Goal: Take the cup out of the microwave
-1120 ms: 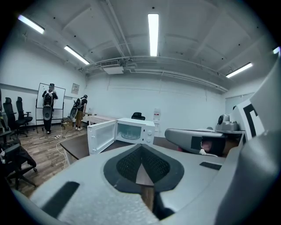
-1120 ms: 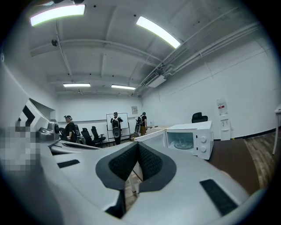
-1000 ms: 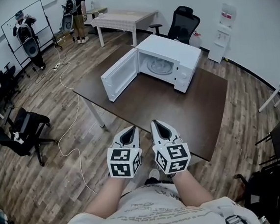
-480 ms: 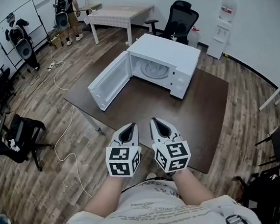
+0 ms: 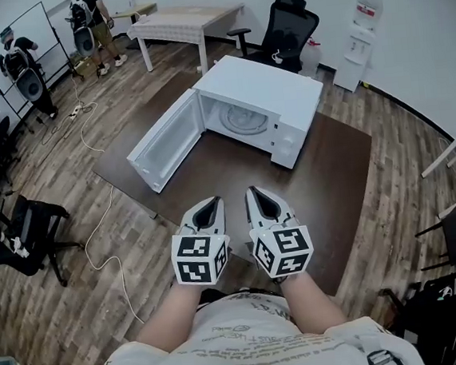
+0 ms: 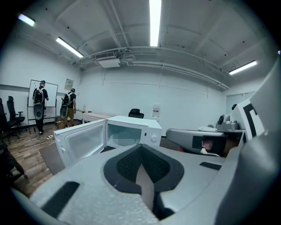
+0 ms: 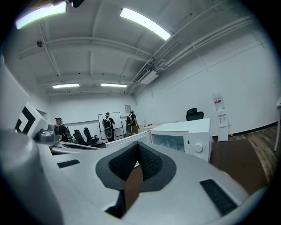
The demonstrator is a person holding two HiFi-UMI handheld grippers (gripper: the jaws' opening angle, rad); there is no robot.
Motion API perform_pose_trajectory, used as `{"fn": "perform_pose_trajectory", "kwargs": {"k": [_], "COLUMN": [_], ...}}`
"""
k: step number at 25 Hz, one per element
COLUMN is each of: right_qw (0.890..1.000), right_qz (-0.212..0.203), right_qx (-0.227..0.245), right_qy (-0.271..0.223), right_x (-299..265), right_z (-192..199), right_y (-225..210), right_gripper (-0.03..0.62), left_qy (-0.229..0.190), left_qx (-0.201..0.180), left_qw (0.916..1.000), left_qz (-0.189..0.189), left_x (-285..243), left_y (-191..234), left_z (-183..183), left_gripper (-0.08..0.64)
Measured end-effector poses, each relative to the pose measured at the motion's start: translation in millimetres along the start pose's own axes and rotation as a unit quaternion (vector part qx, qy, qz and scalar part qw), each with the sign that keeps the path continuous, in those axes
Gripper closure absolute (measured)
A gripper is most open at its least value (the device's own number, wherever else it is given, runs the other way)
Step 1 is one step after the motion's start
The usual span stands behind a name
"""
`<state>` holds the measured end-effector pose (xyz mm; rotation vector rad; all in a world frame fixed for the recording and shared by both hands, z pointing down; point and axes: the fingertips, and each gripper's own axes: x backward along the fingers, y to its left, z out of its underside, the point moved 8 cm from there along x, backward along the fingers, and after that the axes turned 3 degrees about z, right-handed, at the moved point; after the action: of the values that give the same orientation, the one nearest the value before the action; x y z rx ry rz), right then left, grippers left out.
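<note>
A white microwave (image 5: 271, 93) stands on a dark brown table (image 5: 323, 168), its door (image 5: 164, 141) swung wide open to the left. Inside I see only the glass turntable (image 5: 242, 120); no cup shows from here. My left gripper (image 5: 207, 209) and right gripper (image 5: 260, 202) are held side by side over the table's near edge, both pointing at the microwave, both shut with nothing in them. The microwave (image 6: 131, 132) lies ahead past the shut left gripper (image 6: 142, 169). In the right gripper view the microwave (image 7: 189, 136) is ahead and to the right of the right gripper (image 7: 136, 169).
Behind the table are a black office chair (image 5: 285, 28), a light table (image 5: 184, 20) and a water dispenser (image 5: 362, 28). Two people stand by a whiteboard (image 5: 16, 66) at far left. A cable (image 5: 96, 230) trails over the wooden floor, and more black chairs (image 5: 24, 229) stand on the left.
Both grippers have moved forward together towards the table. The microwave and table now lie nearer and larger in the head view. The jaws stay shut.
</note>
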<state>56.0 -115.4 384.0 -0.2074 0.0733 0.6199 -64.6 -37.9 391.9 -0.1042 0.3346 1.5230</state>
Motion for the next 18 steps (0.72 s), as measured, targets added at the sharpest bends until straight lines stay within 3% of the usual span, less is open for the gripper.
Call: {"fn": "perform_pose_trajectory", "kwargs": {"k": [7, 18], "right_qw": [1.0, 0.998], "right_qz": [0.01, 0.054], "right_qx": [0.0, 0.003], "right_qy": [0.02, 0.016], "right_x": [-16.7, -72.8], "right_z": [8.6, -5.6], "right_y": [-7.6, -26.6], "right_gripper": [0.58, 0.578], "left_qy": [0.009, 0.012], "left_qx": [0.017, -0.006], "left_qw": [0.9998, 0.9994], "left_qz": [0.001, 0.032], "left_x": [-25.3, -95.5], "left_y": [16.8, 62.4], "left_z": [2.2, -24.6], "left_gripper": [0.546, 0.545]}}
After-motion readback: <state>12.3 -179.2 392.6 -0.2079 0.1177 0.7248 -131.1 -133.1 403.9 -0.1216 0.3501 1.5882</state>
